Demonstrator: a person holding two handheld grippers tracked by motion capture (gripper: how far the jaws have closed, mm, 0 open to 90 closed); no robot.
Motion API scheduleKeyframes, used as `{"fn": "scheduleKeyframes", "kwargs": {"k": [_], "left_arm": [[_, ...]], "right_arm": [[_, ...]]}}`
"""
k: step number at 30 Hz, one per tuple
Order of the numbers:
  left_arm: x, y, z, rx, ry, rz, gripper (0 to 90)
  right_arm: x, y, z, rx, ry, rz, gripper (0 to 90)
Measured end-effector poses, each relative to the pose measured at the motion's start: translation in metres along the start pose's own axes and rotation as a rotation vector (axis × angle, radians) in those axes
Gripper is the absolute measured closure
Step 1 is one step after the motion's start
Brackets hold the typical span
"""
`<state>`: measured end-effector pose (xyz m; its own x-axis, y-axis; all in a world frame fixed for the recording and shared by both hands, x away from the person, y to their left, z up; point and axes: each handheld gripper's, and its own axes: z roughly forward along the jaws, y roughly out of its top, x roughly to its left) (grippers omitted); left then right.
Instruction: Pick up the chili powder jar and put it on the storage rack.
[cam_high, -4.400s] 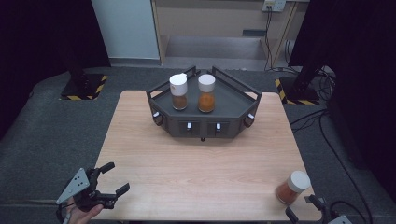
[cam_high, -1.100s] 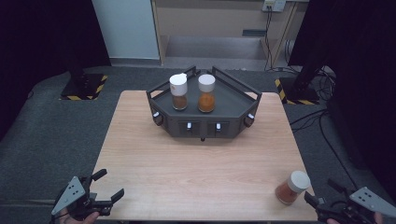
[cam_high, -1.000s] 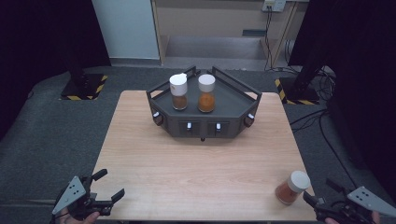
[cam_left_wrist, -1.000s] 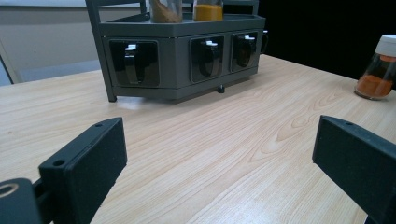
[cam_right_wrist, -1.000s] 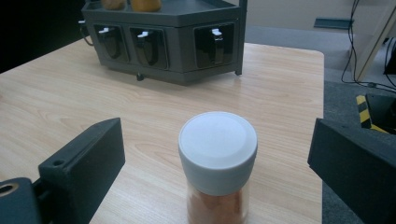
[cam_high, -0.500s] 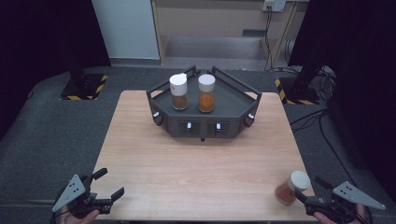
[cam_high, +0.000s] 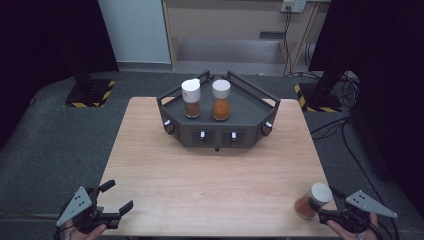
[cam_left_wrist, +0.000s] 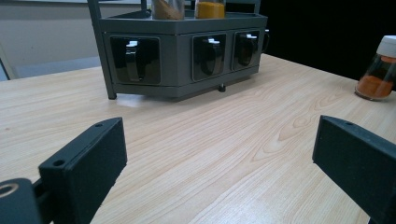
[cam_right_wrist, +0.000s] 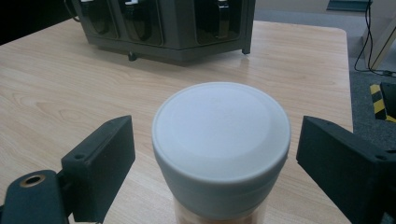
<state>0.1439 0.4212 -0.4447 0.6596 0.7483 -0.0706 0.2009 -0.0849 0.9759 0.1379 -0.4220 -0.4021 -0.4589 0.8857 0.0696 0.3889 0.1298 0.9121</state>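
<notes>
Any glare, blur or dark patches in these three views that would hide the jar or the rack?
High view: even light on the table, black surroundings, rack sharp. Right gripper view: the jar's white lid is very close and slightly soft, with a pale sheen on the wood behind it. Left gripper view: near jaws soft, rack clear, dark background at right.

The right hand-held gripper has come in around the spice jar, its jaws just closing, seemingly not yet touching the white cap.
</notes>
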Motion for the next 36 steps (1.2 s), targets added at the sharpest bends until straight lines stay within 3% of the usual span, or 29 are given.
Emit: {"fn": "scheduleKeyframes", "kwargs": {"k": [6, 12, 17, 32, 36], "left_arm": [[0.000, 0.000, 0.000, 0.003, -0.001, 0.002, 1.7], [0.000, 0.000, 0.000, 0.002, 0.000, 0.002, 1.7], [0.000, 0.000, 0.000, 0.002, -0.001, 0.004, 1.7], [0.000, 0.001, 0.000, 0.002, -0.006, 0.007, 1.7], [0.000, 0.001, 0.001, 0.005, -0.008, 0.010, 1.7]], "right_arm": [[-0.002, -0.003, 0.006, 0.006, -0.003, 0.006, 14.8], [-0.003, -0.008, 0.007, -0.023, 0.001, 0.003, 33.0], [0.002, -0.009, 0.008, -0.029, -0.021, -0.032, 33.5], [0.003, -0.004, 0.004, -0.036, -0.026, -0.050, 33.6], [-0.007, 0.006, 0.002, -0.040, 0.010, -0.040, 33.6]]}}
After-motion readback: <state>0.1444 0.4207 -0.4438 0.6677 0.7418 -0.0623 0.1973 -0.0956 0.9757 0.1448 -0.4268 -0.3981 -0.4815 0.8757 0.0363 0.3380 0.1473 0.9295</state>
